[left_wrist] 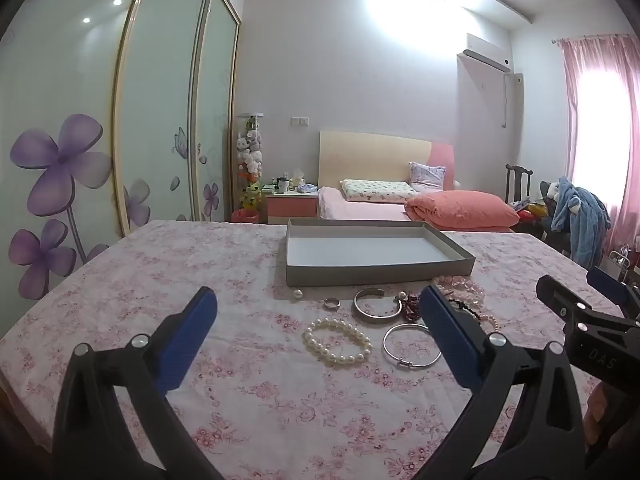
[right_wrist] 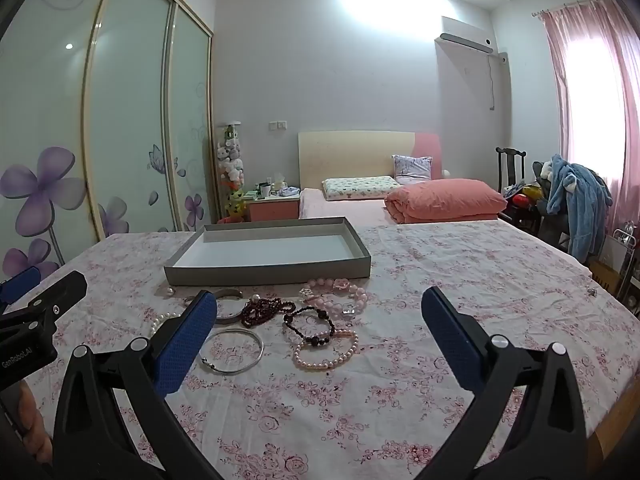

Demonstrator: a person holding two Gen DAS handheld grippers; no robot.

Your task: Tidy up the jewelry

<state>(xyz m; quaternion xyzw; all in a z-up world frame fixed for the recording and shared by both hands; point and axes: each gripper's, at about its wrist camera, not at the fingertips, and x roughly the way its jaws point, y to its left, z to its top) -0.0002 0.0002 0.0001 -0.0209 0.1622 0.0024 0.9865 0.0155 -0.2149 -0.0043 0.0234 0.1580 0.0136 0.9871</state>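
Floral pink cloth covers the table (right_wrist: 460,280), with a bedroom behind it. Nearest the cameras, both grippers hover above the cloth with nothing between their blue pads: the left gripper (left_wrist: 318,334) has its jaws wide apart, and the right gripper (right_wrist: 320,334) is spread just as wide. Neither touches any jewelry, which suggests the sorting has not begun.

Just beyond the fingertips the pieces lie loose on the cloth, probably laid out flat so each can be picked singly. Closest are a white pearl bracelet (left_wrist: 337,340), a thin silver bangle (right_wrist: 234,350) and a pink pearl strand (right_wrist: 326,354). A black bead bracelet (right_wrist: 310,326) overlaps the pink strand, and dark red beads (right_wrist: 262,310) lie bunched beside it. Farther on come a wide silver cuff (left_wrist: 376,306), a small ring (left_wrist: 332,303), a single pearl (left_wrist: 297,295) and a pale pink bead bracelet (right_wrist: 340,290).

Behind them sits a shallow grey tray (right_wrist: 272,271), apparently the destination; its white floor holds nothing. Beyond the table stands a bed (right_wrist: 440,200) and a sliding wardrobe (right_wrist: 132,120) printed with purple flowers.
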